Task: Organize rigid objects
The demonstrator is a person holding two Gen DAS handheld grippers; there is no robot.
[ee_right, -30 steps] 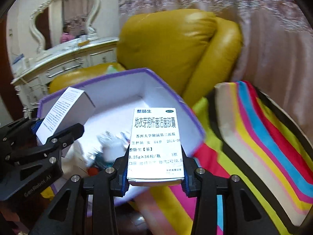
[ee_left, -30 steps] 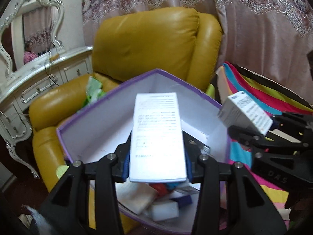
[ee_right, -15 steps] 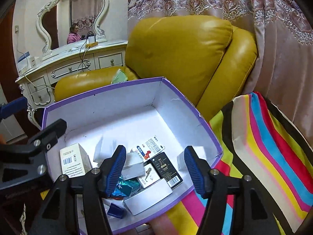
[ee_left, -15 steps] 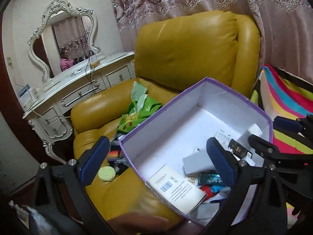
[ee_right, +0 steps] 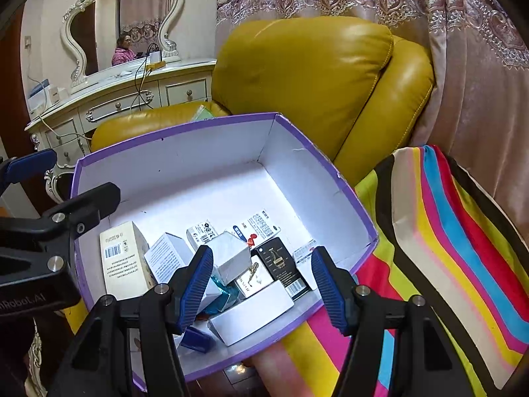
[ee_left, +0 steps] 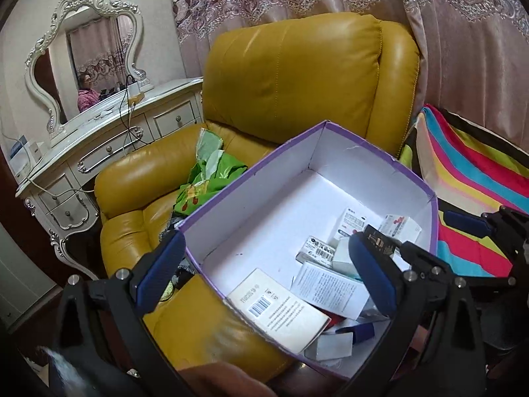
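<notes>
a white box with a purple rim sits tilted on the seat of a yellow leather armchair, and small cardboard cartons lie jumbled in its near end. both hand-held grippers hover over that end. the left gripper has its fingers spread wide with nothing between them; they have just been opening. the right gripper has its fingers parted about halfway, also just opened, and empty.

the cartons look light, stiff and thin-walled, likely easy to dent if squeezed hard. i would take one across its two broad flat faces, near the middle, so it does not swing or slip.

the left view shows the long carton with a barcode leaning over the box's near edge, and green cloth bunched on the seat beside the box. the right view shows the black carton plainly, the striped blanket beside the box, and the left gripper's side.
</notes>
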